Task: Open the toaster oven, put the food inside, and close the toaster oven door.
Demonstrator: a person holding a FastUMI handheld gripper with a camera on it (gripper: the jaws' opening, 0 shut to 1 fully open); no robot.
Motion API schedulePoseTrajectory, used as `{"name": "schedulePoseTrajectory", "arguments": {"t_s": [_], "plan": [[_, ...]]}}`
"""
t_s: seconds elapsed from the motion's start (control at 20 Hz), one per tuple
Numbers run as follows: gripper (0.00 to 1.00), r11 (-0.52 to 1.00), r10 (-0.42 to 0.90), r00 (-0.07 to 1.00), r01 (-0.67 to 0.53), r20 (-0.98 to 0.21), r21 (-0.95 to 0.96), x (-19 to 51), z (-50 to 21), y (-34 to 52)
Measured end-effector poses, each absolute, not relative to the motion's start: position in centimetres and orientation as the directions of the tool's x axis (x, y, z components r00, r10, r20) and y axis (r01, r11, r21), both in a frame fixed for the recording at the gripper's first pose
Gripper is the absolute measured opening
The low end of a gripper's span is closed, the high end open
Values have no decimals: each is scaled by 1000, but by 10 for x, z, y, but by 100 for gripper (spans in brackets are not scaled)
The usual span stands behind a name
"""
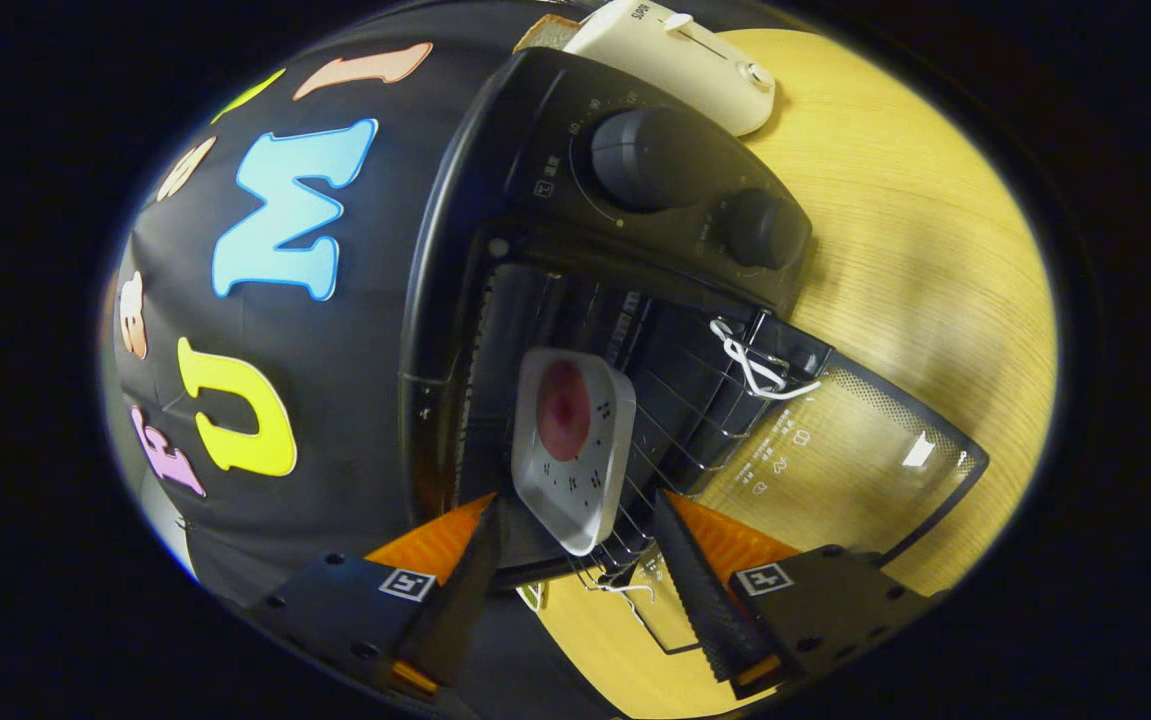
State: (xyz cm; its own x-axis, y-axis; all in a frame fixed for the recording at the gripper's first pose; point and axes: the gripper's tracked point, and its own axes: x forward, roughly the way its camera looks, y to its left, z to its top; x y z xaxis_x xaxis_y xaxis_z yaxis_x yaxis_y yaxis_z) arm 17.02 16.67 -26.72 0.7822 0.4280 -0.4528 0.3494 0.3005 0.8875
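Toaster oven (555, 200), black, sits on a light wooden table (915, 250), view rolled sideways so the oven's control panel with two dark knobs (647, 158) appears above the cavity. Oven door (835, 450) hangs open, its glass panel lying out over the table, white cord (750, 365) tied at the door's handle end. Food, a reddish round piece (563, 410), lies on a small white square plate (575, 450) resting on the wire rack (675, 420) inside the cavity. Gripper (575, 560) fingers are spread apart, gripping nothing; plate's near corner sits between and just ahead of the fingertips, not touching either as far as can be told. White appliance (680, 60) stands beyond the oven on the table.
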Motion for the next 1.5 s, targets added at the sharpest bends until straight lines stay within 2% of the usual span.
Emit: {"name": "schedulePoseTrajectory", "arguments": {"t_s": [0.05, 0.25, 0.6, 0.95, 1.3, 1.5], "plan": [[98, 323, 432, 778, 339, -457, 884, 164, -266, 166], [98, 419, 544, 699, 253, -464, 872, 128, -264, 186], [98, 647, 574, 619, 59, -536, 760, 77, -264, 190], [98, 887, 408, 605, -88, -683, 453, 47, -292, 162], [99, 964, 239, 487, -223, -840, 145, 14, -352, 142], [99, 973, 166, 484, -220, -859, 64, 19, -369, 136]]}}
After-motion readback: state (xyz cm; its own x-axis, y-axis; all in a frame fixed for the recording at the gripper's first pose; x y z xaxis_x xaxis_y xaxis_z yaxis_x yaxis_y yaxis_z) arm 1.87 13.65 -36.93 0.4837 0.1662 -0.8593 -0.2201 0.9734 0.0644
